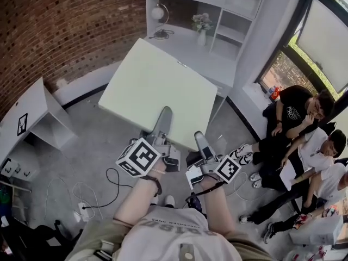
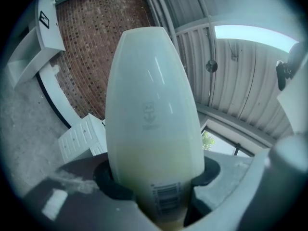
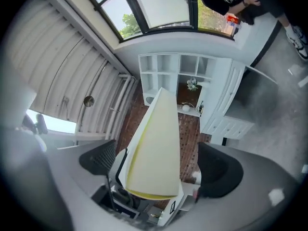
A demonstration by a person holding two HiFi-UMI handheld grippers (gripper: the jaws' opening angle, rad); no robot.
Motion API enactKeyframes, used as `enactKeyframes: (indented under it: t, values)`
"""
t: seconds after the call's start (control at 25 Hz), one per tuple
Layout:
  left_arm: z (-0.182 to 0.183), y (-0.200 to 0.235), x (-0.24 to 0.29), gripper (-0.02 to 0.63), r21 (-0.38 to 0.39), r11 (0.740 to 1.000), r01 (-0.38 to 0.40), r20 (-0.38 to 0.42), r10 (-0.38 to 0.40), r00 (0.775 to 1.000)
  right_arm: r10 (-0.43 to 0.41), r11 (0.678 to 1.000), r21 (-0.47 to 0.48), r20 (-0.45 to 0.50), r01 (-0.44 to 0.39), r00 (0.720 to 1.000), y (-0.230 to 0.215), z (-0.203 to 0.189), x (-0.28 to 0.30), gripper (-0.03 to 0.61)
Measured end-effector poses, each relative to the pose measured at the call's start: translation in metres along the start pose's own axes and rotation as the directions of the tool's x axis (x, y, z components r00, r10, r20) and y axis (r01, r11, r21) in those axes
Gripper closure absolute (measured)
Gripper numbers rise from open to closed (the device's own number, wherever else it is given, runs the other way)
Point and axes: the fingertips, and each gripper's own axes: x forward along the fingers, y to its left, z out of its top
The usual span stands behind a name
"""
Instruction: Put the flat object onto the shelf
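A large flat pale board (image 1: 157,86) is held up over the grey floor, tilted towards the white shelf unit (image 1: 217,15) at the back. My left gripper (image 1: 165,114) is shut on the board's near edge. In the left gripper view the board (image 2: 151,105) fills the middle, and both dark pads of that gripper (image 2: 159,174) press on it. My right gripper (image 1: 200,138) is at the same edge, further right. In the right gripper view the board's edge (image 3: 159,148) stands between the wide-apart jaws of this gripper (image 3: 159,166), and neither pad touches it. The shelf unit (image 3: 178,73) shows beyond.
A vase of flowers (image 1: 202,26) and a round lamp (image 1: 157,12) stand on the shelf unit's counter. Several people (image 1: 304,129) sit by the window at the right. A low white cabinet (image 1: 32,118) stands left, and cables (image 1: 92,194) lie on the floor.
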Motion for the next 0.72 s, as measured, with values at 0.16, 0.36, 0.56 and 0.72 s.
enactKeyframes:
  t: [0.16,0.36,0.56,0.72]
  values:
    - [-0.011,-0.003,0.005,0.319,-0.025,1.0,0.01,-0.021,-0.011,1.0,0.02,0.999,0.045,-0.007,-0.019,1.0,-0.001,0.002,0.01,0.092]
    - [-0.022,0.0,0.009,0.314,-0.039,0.999,0.02,-0.043,-0.022,0.999,0.01,0.998,0.07,0.007,-0.01,1.0,-0.006,0.005,0.01,0.184]
    - [-0.029,0.001,0.014,0.273,-0.075,0.993,0.088,-0.063,-0.093,0.994,0.02,0.999,0.044,0.019,-0.021,1.0,-0.008,0.013,0.005,0.213]
    - [-0.042,-0.001,0.02,0.224,-0.025,0.99,0.142,-0.132,-0.144,0.981,0.042,0.999,0.02,0.032,-0.043,0.999,-0.009,0.033,0.003,0.226]
